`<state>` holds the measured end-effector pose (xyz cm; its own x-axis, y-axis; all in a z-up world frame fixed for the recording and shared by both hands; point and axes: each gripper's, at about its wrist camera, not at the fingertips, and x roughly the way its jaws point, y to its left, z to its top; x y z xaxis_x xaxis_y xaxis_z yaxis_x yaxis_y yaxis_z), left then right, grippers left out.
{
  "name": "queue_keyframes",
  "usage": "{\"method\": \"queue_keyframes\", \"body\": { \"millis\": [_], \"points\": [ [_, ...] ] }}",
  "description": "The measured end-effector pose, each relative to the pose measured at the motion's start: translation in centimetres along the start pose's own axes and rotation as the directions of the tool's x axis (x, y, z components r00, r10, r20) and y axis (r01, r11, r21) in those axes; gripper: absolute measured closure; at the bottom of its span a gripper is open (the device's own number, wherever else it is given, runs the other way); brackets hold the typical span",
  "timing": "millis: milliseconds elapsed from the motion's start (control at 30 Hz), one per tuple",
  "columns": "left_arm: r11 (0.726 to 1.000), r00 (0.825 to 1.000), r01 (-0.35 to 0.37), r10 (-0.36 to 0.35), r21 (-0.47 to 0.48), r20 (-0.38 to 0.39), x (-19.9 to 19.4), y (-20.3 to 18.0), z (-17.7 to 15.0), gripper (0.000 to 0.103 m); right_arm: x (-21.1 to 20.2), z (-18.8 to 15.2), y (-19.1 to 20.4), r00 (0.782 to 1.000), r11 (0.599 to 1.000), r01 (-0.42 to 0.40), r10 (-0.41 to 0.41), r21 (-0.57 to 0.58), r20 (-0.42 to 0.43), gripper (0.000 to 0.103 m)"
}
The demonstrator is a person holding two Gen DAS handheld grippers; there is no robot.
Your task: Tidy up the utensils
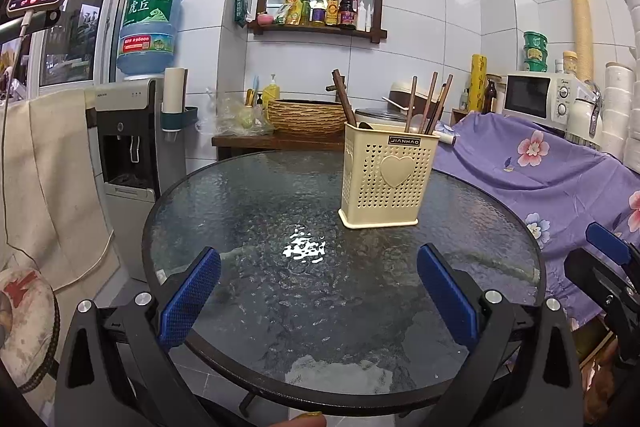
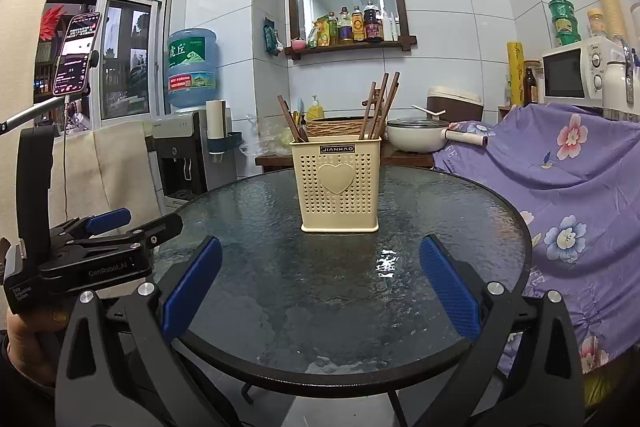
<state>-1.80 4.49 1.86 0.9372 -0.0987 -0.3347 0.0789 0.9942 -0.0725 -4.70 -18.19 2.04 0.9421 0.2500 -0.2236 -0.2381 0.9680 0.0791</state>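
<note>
A cream perforated utensil holder (image 1: 387, 179) (image 2: 340, 183) with a heart on its front stands upright on the round glass table (image 1: 248, 211) (image 2: 440, 211). Several brown chopsticks (image 1: 431, 103) (image 2: 380, 105) and a dark utensil handle (image 1: 343, 95) (image 2: 289, 118) stick out of its top. My left gripper (image 1: 318, 297) hovers open over the table's near edge with nothing between its blue pads (image 1: 190, 297). My right gripper (image 2: 320, 289) is open and holds nothing as well, short of the holder. The left gripper (image 2: 132, 225) also shows at the left of the right wrist view.
A purple floral cloth (image 1: 540, 171) (image 2: 572, 179) covers furniture right of the table. A water dispenser (image 1: 128, 163) (image 2: 180, 151) stands at the left, a wooden shelf with a woven basket (image 1: 306, 117) behind. A white pot (image 2: 416, 137) and a microwave (image 1: 538, 97) (image 2: 576, 73) sit at the back right.
</note>
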Motion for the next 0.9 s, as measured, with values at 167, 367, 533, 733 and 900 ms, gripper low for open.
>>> {"method": "queue_keyframes", "body": {
  "millis": [167,367,533,733,900],
  "points": [
    [1.000,1.000,0.001,-0.001,-0.002,-0.001,-0.04,0.11,-0.04,0.006,0.15,-0.05,0.15,1.000,1.000,0.000,0.000,0.001,-0.002,0.006],
    [1.000,1.000,-0.005,0.005,0.001,-0.007,0.05,-0.01,-0.20,0.006,0.21,-0.14,0.23,1.000,1.000,0.000,0.000,0.003,-0.005,0.006],
    [1.000,1.000,-0.003,0.003,0.004,-0.010,0.02,-0.20,-0.23,0.006,0.22,-0.19,0.24,1.000,1.000,0.001,-0.001,0.004,-0.004,0.006],
    [1.000,1.000,-0.003,0.003,0.000,-0.011,-0.04,-0.27,-0.20,0.006,0.20,-0.16,0.21,1.000,1.000,0.004,-0.004,0.008,-0.004,0.006],
    [1.000,1.000,-0.004,0.004,0.000,-0.015,0.05,-0.21,-0.14,0.006,0.21,-0.17,0.19,1.000,1.000,0.004,-0.004,0.008,-0.004,0.006]
  ]
}}
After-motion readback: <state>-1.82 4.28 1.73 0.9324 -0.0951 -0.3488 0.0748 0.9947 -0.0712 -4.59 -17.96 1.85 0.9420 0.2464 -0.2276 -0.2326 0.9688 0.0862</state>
